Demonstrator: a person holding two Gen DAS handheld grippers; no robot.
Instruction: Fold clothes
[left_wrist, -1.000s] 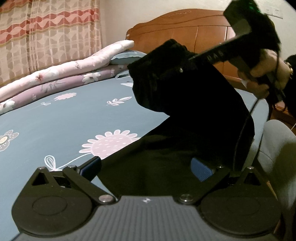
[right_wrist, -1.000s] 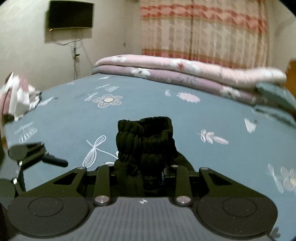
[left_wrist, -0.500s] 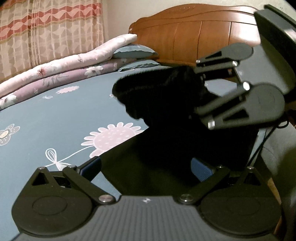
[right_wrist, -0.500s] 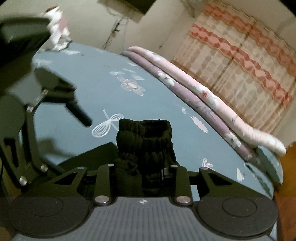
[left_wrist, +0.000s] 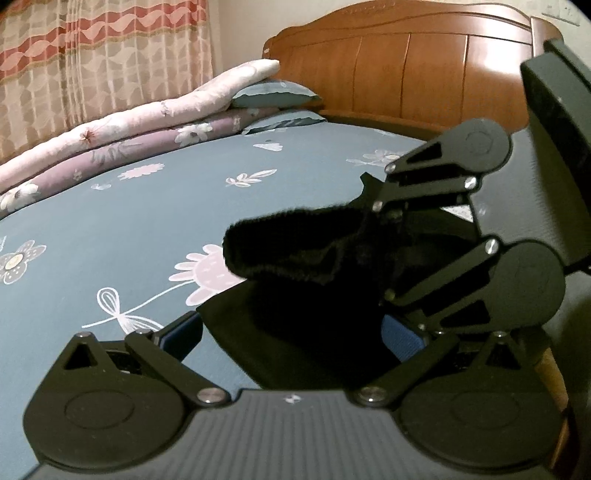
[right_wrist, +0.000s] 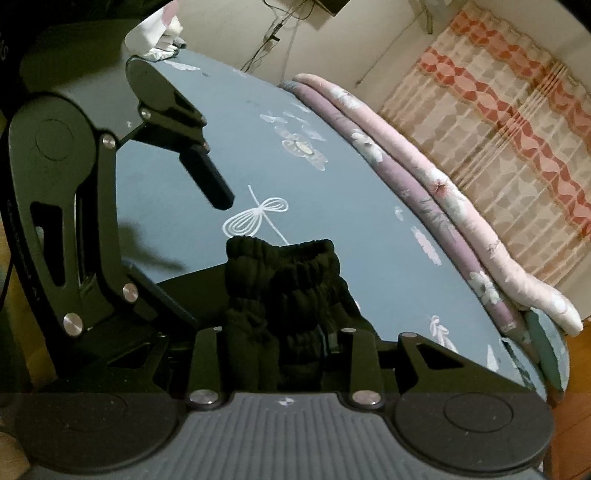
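Observation:
A black garment (left_wrist: 295, 332) lies on the blue flowered bed sheet (left_wrist: 110, 229). Its ribbed elastic end (right_wrist: 284, 273) is bunched between the fingers of my right gripper (right_wrist: 284, 332). Those jaws are opening slightly, but the pads still press the cloth. In the left wrist view the right gripper (left_wrist: 380, 243) hangs just above the flat cloth with the bunched end (left_wrist: 280, 251) sticking out to the left. My left gripper (left_wrist: 291, 332) stands open and wide, with the flat cloth lying between its blue pads (left_wrist: 181, 332). The right wrist view shows the left gripper (right_wrist: 188, 236) close on the left.
Rolled pink and purple quilts (left_wrist: 129, 129) run along the far side of the bed below a striped curtain (left_wrist: 92, 55). Pillows (left_wrist: 273, 96) rest against the wooden headboard (left_wrist: 406, 66). A heap of light clothes (right_wrist: 155, 37) sits at the bed's far corner.
The right gripper has rolled and come down with the black waistband, ending close over the flat cloth in front of the left gripper. The left gripper has stayed in place.

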